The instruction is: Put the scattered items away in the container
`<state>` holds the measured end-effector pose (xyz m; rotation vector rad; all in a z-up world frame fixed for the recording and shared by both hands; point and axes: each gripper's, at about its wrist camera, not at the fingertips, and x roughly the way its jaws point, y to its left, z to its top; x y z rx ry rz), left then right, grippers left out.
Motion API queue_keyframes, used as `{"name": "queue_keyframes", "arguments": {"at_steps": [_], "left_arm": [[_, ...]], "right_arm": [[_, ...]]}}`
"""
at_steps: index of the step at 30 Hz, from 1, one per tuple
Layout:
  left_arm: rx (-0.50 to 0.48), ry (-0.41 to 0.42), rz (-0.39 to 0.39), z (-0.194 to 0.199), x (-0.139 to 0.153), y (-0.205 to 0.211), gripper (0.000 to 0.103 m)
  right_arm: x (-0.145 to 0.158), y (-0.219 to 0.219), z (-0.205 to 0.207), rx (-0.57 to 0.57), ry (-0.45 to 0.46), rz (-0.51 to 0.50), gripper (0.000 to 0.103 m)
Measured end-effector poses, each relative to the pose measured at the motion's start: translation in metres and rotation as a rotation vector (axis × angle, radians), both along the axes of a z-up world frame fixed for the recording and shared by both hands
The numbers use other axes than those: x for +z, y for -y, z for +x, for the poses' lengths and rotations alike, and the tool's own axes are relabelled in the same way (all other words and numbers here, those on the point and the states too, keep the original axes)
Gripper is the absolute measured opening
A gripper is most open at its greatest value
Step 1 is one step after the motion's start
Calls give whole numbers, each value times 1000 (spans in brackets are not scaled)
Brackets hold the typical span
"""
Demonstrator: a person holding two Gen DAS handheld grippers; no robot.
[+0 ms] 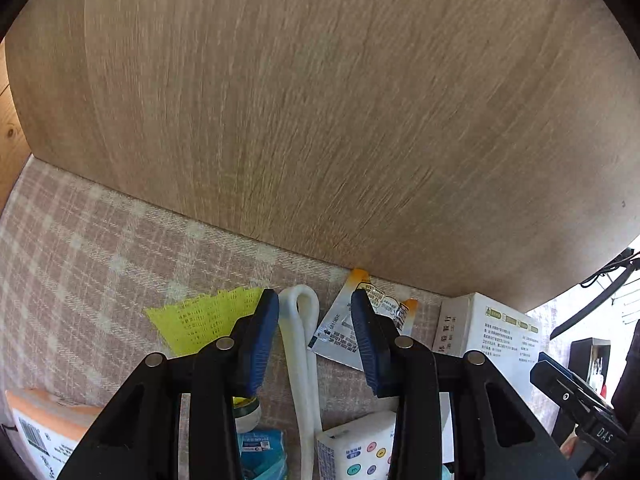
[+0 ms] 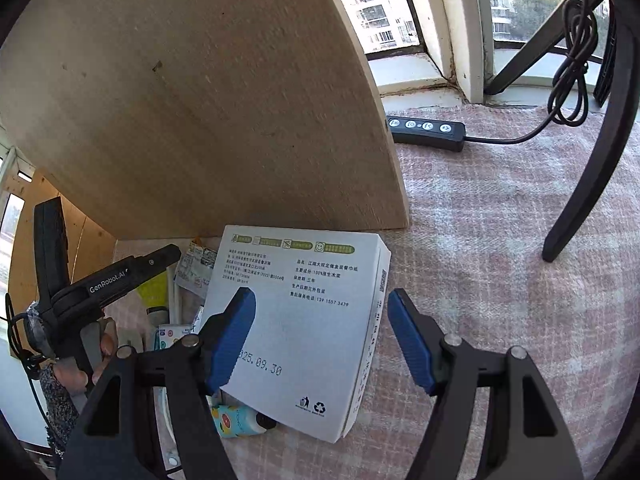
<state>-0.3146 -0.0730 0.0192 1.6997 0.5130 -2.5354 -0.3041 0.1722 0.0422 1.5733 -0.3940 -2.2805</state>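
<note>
My left gripper (image 1: 315, 302) is open and empty, low over the plaid cloth, its jaws either side of a white folded tube (image 1: 301, 344). A yellow mesh piece (image 1: 208, 320) lies to its left and a white-orange sachet (image 1: 352, 324) to its right. A white tissue box (image 1: 492, 332) stands further right. In the right wrist view my right gripper (image 2: 322, 300) is open and empty over the right edge of that tissue box (image 2: 304, 320). The left gripper (image 2: 120, 276) shows at the left there. No container is clearly in view.
A large wooden board (image 1: 320, 120) stands behind the items. Small packs lie near the left gripper: a dotted white pack (image 1: 356, 452), a blue pack (image 1: 260, 452), an orange-white box (image 1: 40, 432). A black remote (image 2: 426, 130), cable and a black stand leg (image 2: 588, 184) lie to the right.
</note>
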Motion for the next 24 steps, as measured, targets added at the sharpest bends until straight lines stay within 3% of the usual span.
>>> {"name": "queue_keyframes", "arguments": {"at_steps": [5,7,15,21,24], "left_arm": [[-21,28,70,-4,-13,-7,34],[-42,22,48,1,-14,-17,34],[-143,24,93,31,-19,-52,34],[-184,44,138,72,-20,-80,15],[-197,57,139,91,-20,-95,13]], "right_arm": [[-4,19,-6,35,-14,67,66],[-8,27,-5,59,-15,95,60],[-9,34,9,105,-12,103,59],[-8,30,38,156,6,122,58],[-7,20,60,176,13,136,58]]}}
